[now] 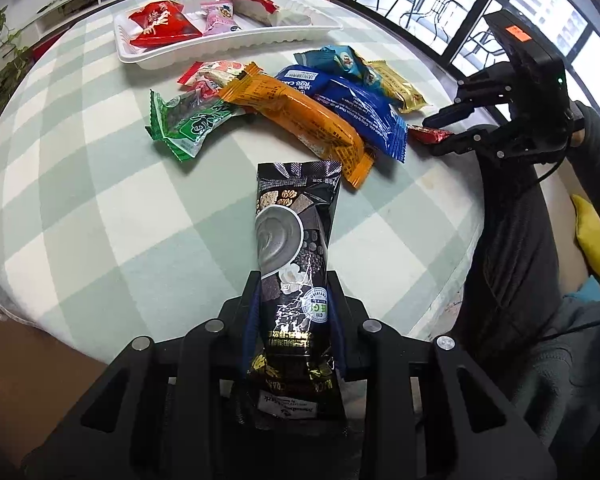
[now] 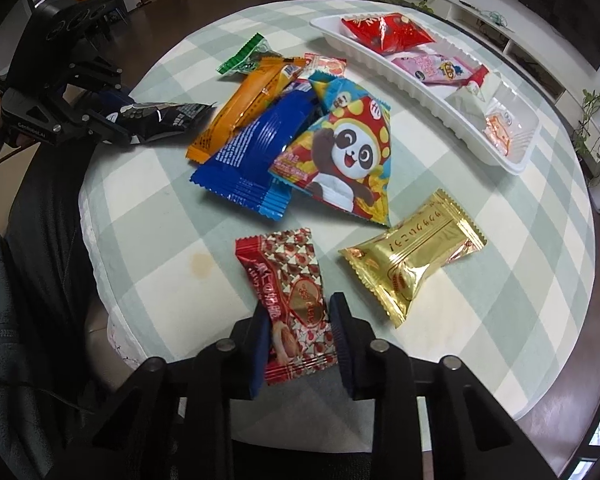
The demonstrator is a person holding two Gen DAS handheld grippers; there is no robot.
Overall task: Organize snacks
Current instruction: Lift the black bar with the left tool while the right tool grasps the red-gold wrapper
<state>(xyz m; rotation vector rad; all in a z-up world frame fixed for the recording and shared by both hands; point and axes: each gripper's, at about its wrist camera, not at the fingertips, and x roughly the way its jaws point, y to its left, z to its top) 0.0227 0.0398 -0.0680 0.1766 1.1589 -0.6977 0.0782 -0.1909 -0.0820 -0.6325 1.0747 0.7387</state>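
My left gripper (image 1: 294,280) is shut on a long black snack packet (image 1: 294,248) and holds it above the table's near edge; the gripper and packet also show in the right wrist view (image 2: 132,124). My right gripper (image 2: 300,304) is open, its fingers on either side of a red-and-white heart-print packet (image 2: 288,280) lying on the table; I cannot tell if they touch it. In the left wrist view that gripper (image 1: 432,132) sits by the small red packet (image 1: 430,134). A white tray (image 1: 236,46) at the far side holds several snacks.
A pile of loose snacks lies mid-table: green (image 1: 184,122), orange (image 1: 300,120), blue (image 1: 360,108), a panda packet (image 2: 344,156) and a gold packet (image 2: 412,256). The round table has a green checked cloth (image 1: 100,208). The person's dark-clothed body is at the table edge (image 1: 512,240).
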